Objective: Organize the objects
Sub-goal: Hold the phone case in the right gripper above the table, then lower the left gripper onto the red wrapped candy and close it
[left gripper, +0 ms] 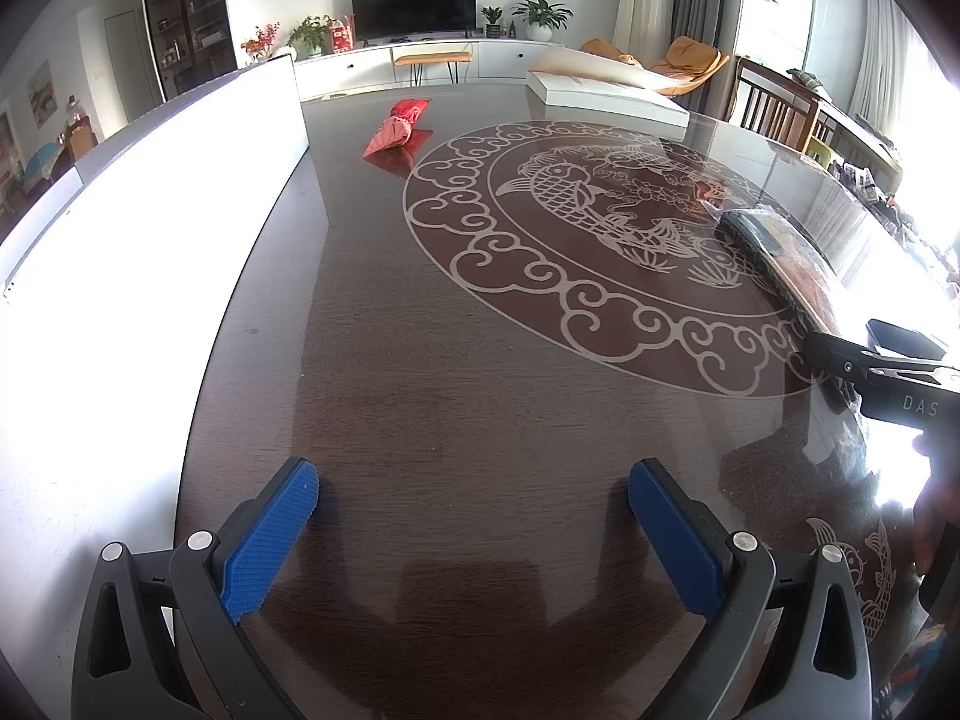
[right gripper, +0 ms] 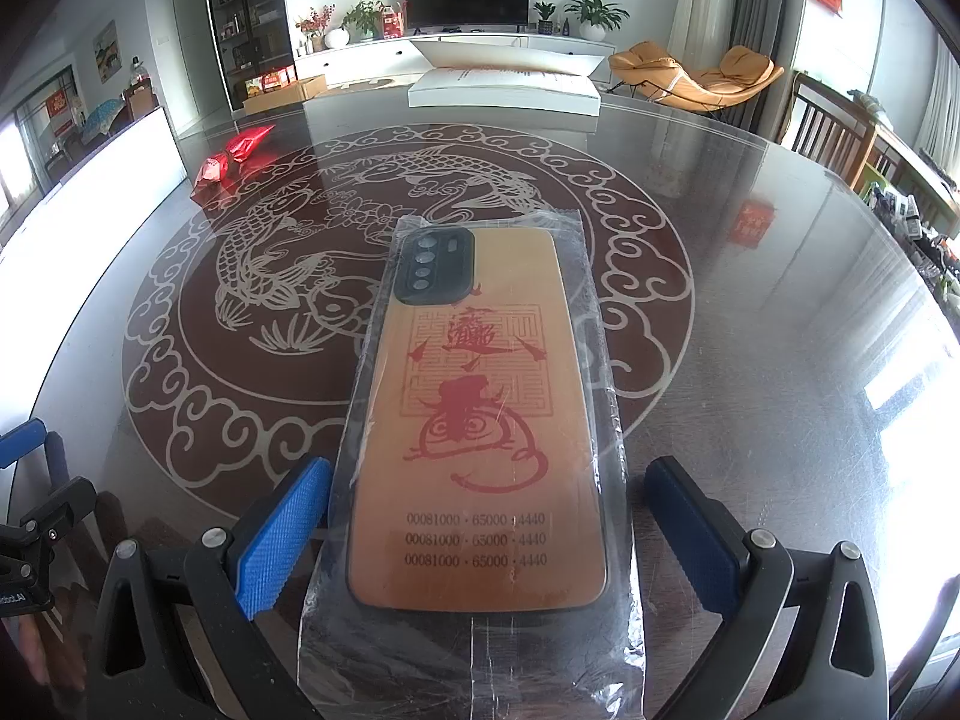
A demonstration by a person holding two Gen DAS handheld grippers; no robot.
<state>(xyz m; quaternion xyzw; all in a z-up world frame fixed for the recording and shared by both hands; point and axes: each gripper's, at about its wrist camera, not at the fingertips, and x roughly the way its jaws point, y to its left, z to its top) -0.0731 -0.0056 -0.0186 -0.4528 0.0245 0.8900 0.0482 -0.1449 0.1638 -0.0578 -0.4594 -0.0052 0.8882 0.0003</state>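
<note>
Orange-brown, with a red seal-style print and a black camera block, the phone case in its clear plastic sleeve (right gripper: 480,438) lies flat on the glossy dark wooden table with the pale fish-and-cloud inlay (right gripper: 750,360). It sits directly between the blue-padded fingers of the right gripper (right gripper: 487,540), its long axis running straight away from the camera, in line with the fingers, camera block at the far end. The jaws stand wide apart: the left pad looks to be just touching or nearly touching the sleeve's edge, though the crinkled film makes that hard to call, while the right pad stands clear of it. Nothing is clamped. A grasp from here would, I judge, turn on closing across the case's short width, and the loose, slippery sleeve could slide under the pads.

The left gripper (left gripper: 474,540) hangs over bare tabletop, its fingers equally wide apart and holding nothing. The right is plainly the nearer of the two to the case.

From the left wrist view, the case appears only as a thin dark sliver at the far right (left gripper: 774,258), edge-on, with the body of the right tool beside it; that view shows how low it lies on the table. The right wrist view alone shows its printed face and the sleeve. Both show a crumpled red foil packet (left gripper: 399,129) far across the table and a white flat box (right gripper: 504,93) at the far edge.
</note>
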